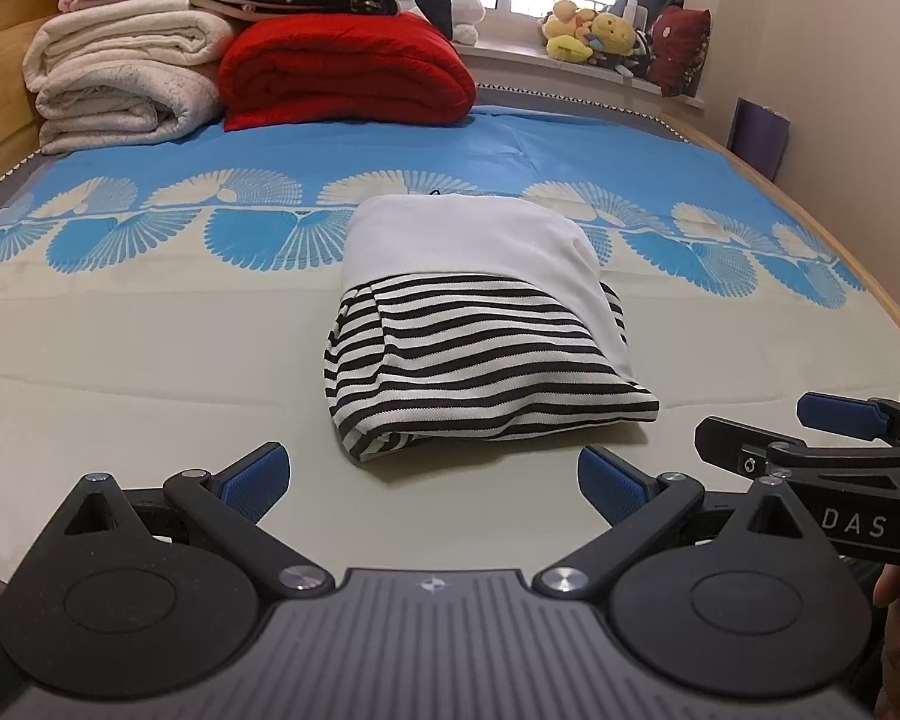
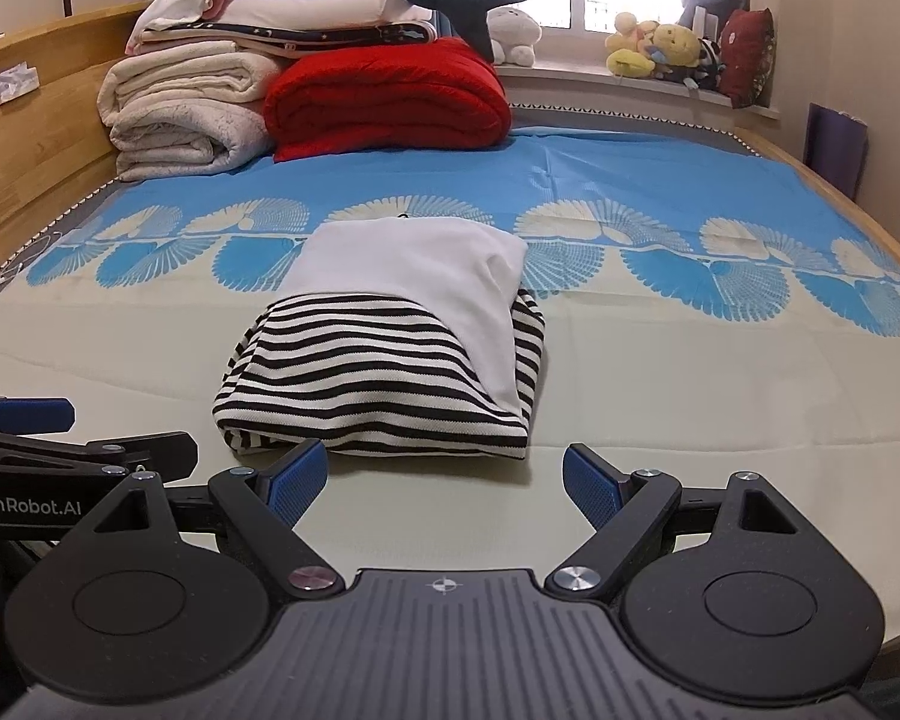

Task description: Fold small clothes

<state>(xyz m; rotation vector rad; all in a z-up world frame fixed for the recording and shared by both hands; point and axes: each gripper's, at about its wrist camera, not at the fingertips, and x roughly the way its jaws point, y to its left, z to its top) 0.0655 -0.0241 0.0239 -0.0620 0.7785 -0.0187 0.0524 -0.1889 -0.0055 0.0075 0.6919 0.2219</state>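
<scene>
A small garment, white on top with black-and-white stripes below (image 1: pixel 480 360), lies folded into a compact bundle on the bed (image 1: pixel 150 372). It also shows in the right wrist view (image 2: pixel 384 372). My left gripper (image 1: pixel 432 480) is open and empty, just short of the bundle's near edge. My right gripper (image 2: pixel 444 483) is open and empty, also just short of the near edge, its left pad (image 2: pixel 297 480) close to the striped hem. The right gripper shows at the right of the left wrist view (image 1: pixel 810 438).
Folded white blankets (image 1: pixel 120 72) and a red blanket (image 1: pixel 342 66) are stacked at the far left of the bed by the wooden headboard (image 2: pixel 36 138). Plush toys (image 2: pixel 660 48) sit on the windowsill. A wooden bed edge (image 1: pixel 870 276) runs along the right.
</scene>
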